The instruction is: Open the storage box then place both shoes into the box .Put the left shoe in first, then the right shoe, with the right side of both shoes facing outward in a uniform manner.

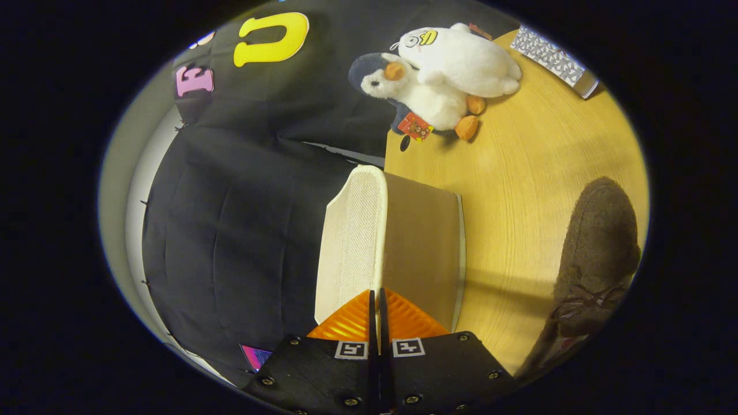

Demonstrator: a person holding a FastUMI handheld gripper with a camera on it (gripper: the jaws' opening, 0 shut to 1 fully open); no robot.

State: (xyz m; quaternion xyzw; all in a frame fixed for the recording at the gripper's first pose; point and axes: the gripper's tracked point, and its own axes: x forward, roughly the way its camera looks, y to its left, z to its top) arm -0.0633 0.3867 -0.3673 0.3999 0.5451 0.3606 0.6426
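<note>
My gripper [376, 305] is shut on the thin edge of the storage box lid [369, 242], which runs straight into the narrow gap between the fingers. The lid has a cream woven outer face and a plain brown inner face [424, 248], and it reaches ahead of the fingers over the wooden table [519, 173]. A dark brown fuzzy shoe [599, 253] with a lace bow lies on the table, off to one side of the fingers. The body of the box is hidden.
Two plush toys lean together on the table beyond the lid, a white duck [461, 57] and a white penguin [421, 95] with orange feet. A patterned flat box [553, 57] lies past them. Black cloth [230, 230] hangs on the other side.
</note>
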